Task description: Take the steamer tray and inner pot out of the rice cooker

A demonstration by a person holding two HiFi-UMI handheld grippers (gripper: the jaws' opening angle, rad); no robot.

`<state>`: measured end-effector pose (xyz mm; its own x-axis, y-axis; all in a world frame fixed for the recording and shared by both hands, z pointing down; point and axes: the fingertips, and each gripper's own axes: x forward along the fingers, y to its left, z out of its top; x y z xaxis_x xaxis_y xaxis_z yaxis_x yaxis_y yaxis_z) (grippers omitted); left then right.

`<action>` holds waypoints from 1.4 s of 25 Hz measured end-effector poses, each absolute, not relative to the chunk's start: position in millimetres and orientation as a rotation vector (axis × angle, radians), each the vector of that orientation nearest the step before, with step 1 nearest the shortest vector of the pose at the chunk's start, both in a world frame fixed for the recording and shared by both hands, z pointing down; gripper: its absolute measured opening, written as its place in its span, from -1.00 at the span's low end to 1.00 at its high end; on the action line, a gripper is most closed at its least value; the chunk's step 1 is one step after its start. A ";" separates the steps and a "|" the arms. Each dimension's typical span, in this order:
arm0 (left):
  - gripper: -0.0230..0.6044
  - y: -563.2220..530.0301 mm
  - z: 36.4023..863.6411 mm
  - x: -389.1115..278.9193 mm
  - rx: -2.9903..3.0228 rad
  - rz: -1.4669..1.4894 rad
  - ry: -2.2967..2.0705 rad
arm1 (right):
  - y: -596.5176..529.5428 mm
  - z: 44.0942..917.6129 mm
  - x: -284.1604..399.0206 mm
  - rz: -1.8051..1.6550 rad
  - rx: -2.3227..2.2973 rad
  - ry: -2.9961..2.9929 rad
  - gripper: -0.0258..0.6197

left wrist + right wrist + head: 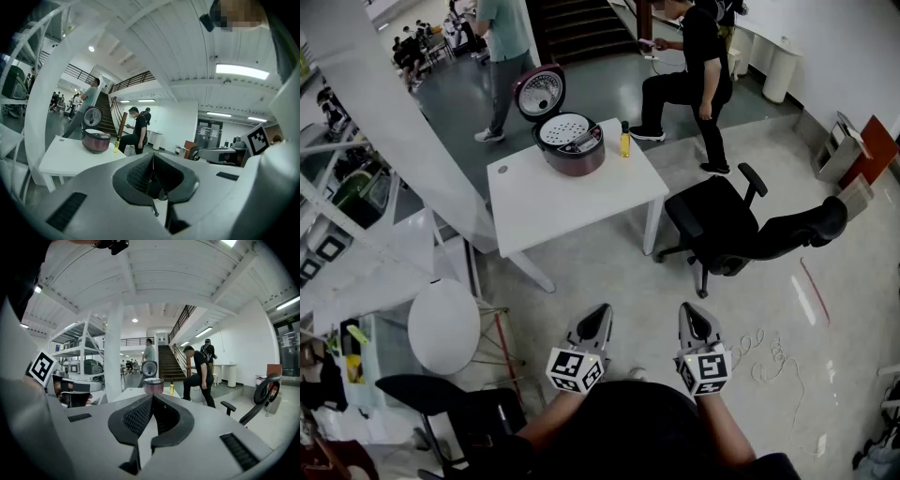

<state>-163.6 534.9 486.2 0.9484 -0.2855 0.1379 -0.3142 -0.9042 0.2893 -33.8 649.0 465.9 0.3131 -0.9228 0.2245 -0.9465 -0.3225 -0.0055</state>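
A dark red rice cooker [572,148] stands on the far part of a white table [544,202], its lid [541,92] raised. A white perforated steamer tray [565,130] lies in its open top; the inner pot is hidden beneath. Both grippers hover over the floor, well short of the table. My left gripper [601,314] is shut and empty. My right gripper [692,313] is shut and empty too. The cooker [95,141] appears small and distant in the left gripper view, and the cooker [153,386] shows just above the jaw tips in the right gripper view.
A yellow bottle [624,140] stands beside the cooker. A black office chair [722,225] sits right of the table, a white stool [443,325] and a slanted white column [403,122] to its left. Two people [698,75] stand behind the table. Cable [769,361] lies on the floor.
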 end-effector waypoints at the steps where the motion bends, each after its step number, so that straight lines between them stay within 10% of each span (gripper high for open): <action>1: -0.91 535.1 486.1 -162.7 2.793 0.132 -0.444 | 649.9 467.6 -32.6 0.287 2.441 -1.745 -0.92; 23: -0.90 530.9 485.9 -139.8 2.846 0.103 -0.450 | 665.9 463.6 15.8 0.289 2.499 -1.739 -0.86; 27: -0.34 528.3 490.0 -138.0 2.833 0.142 -0.448 | 664.3 468.7 19.6 0.350 2.472 -1.773 -0.22; 35: -0.17 536.2 499.0 -139.1 2.795 0.168 -0.465 | 673.4 485.7 26.8 0.423 2.468 -1.738 -0.19</action>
